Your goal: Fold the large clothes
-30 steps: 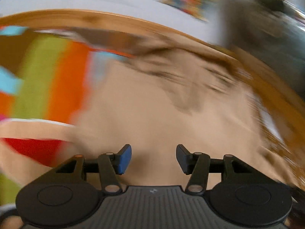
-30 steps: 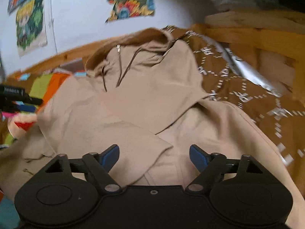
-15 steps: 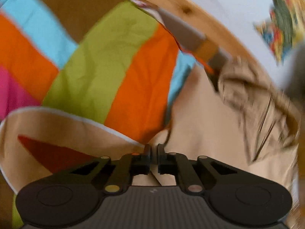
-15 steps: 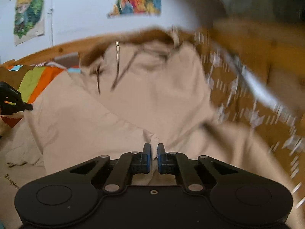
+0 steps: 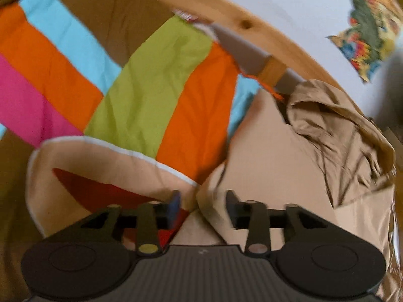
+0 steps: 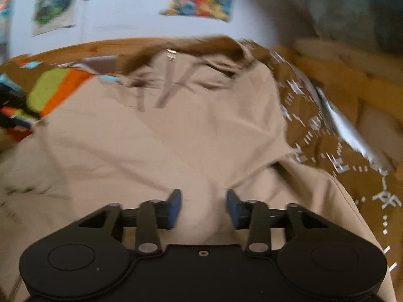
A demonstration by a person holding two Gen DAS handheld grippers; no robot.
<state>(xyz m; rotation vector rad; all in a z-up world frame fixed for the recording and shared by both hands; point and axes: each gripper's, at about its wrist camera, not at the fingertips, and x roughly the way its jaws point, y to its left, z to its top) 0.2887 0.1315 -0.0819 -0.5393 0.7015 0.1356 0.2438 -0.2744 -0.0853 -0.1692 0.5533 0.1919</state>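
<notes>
Both grippers, pressed together half a second ago, now stand spread: the left gripper at the beige hoodie's left edge beside the striped quilt, the right gripper over the hoodie's middle. Its hood lies against the wooden bed frame.

Two wrist fisheye views, low over a bed.

Left view: close above the striped quilt, facing the wooden bed rail and wall. Right view: close above the beige hoodie, facing the same wall. Shared: hoodie, quilt, rail, wall poster.
</notes>
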